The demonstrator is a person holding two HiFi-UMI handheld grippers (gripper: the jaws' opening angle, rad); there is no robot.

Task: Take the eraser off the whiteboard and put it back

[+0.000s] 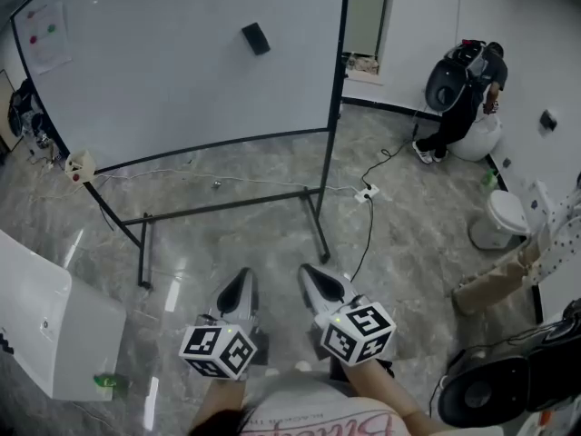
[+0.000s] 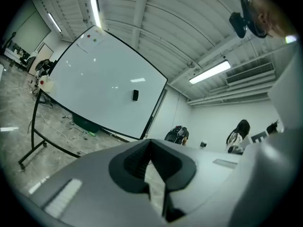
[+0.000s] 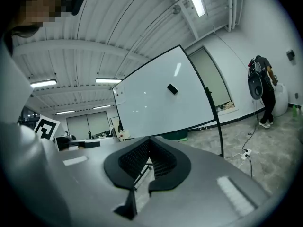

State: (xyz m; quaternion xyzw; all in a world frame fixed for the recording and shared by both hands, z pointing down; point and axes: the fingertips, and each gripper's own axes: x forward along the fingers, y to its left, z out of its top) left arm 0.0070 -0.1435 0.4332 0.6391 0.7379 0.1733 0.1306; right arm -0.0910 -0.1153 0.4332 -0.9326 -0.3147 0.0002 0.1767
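Observation:
A small black eraser (image 1: 255, 38) sticks high on the whiteboard (image 1: 163, 71), which stands on a black rolling frame across the floor from me. It also shows in the left gripper view as a dark block (image 2: 135, 95) and in the right gripper view, tilted (image 3: 172, 89). My left gripper (image 1: 240, 289) and right gripper (image 1: 316, 282) hover side by side low in the head view, far short of the board. Both point toward it. The jaws of each meet at the tips with nothing between them.
The whiteboard stand's feet (image 1: 322, 248) reach toward me over the marble floor. A white cable and power strip (image 1: 367, 193) lie to the right of the stand. A person (image 1: 467, 94) bends over at the back right. A white cabinet (image 1: 45, 325) stands at the left.

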